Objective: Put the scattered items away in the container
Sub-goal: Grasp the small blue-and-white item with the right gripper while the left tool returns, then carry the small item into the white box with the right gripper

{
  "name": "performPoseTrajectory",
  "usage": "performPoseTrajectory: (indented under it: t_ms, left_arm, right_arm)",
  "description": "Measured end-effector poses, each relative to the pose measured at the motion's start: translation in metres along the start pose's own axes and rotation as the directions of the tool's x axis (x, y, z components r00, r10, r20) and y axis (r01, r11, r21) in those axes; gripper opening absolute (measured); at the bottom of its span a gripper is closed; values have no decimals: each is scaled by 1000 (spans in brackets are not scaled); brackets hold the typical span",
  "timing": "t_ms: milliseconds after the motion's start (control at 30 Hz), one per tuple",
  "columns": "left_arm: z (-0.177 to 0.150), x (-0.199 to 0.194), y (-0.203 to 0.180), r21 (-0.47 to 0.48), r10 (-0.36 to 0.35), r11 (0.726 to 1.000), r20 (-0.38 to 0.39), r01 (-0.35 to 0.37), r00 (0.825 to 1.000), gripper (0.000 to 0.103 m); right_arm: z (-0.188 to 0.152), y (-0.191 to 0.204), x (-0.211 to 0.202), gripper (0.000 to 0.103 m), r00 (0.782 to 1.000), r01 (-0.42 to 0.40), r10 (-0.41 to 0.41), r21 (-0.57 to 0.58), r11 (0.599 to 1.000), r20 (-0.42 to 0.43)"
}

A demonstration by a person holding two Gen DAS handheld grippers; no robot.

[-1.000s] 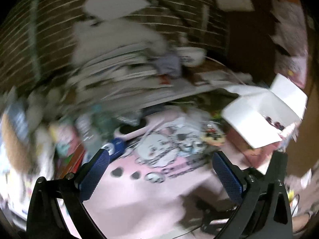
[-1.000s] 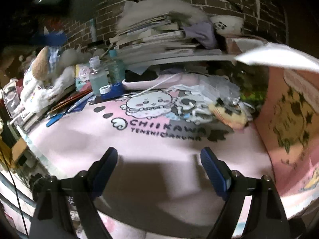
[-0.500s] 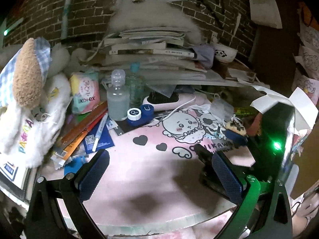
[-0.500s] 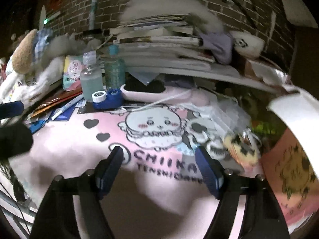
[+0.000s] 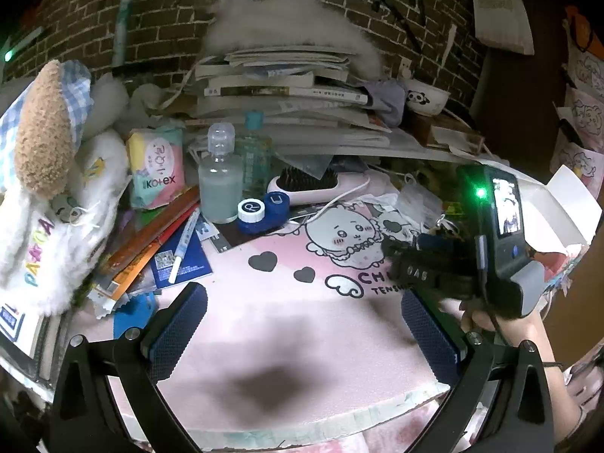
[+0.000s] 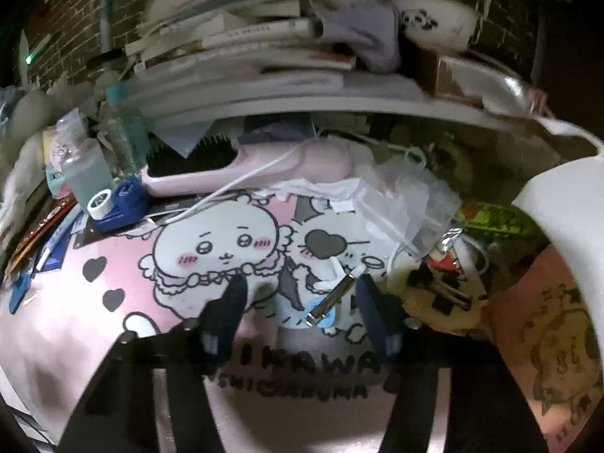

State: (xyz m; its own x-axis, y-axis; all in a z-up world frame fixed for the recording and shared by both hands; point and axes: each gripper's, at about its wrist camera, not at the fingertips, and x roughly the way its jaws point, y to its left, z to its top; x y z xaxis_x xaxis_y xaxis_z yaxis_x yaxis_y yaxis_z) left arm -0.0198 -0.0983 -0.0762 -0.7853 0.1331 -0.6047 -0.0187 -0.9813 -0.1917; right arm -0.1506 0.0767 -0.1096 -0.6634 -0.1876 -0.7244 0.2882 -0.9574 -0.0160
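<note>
I'm looking at a pink character desk mat [image 5: 264,321] taking up most of the desk, with a stack of books [image 5: 287,90] piling up behind it and a white box [image 5: 566,207] sitting open at the far right. My left gripper [image 5: 302,324] is hanging wide over bare mat, nothing between its jaws. My right gripper [image 6: 300,302] is closing in around a small silver clip [image 6: 332,298] that's lying on the mat, pads not touching it yet.
</note>
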Motion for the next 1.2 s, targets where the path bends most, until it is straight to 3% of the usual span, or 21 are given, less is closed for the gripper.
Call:
performPoseTrajectory:
  t_ms: [167, 267, 400, 467, 800, 1200]
  left_arm:
    - [0, 2, -1, -1, 0, 1000, -9, 0, 1000, 103]
    - [0, 3, -2, 6, 1, 1000, -15, -1, 1000, 103]
    - [-1, 3, -3, 11, 0, 1000, -21, 1, 1000, 103]
    - [-2, 2, -4, 12, 3, 1000, -25, -3, 1000, 103]
    - [-2, 1, -6, 15, 6, 1000, -26, -5, 1000, 103]
    - [0, 1, -10, 25, 10, 1000, -30, -9, 1000, 103]
  right_arm:
    - [-2, -1, 0, 39, 1000, 6, -6, -24, 1000, 6]
    - [-4, 1, -2, 23, 1000, -17, 17, -52, 999, 13]
    - [-14, 6, -6, 19, 998, -49, 53, -108, 993, 32]
    - [-20, 9, -10, 11, 997, -57, 64, -135, 989, 43]
    - [-36, 12, -36, 11, 985, -157, 166, -169, 973, 43]
    - [-46, 13, -34, 13, 985, -146, 162, -203, 968, 62]
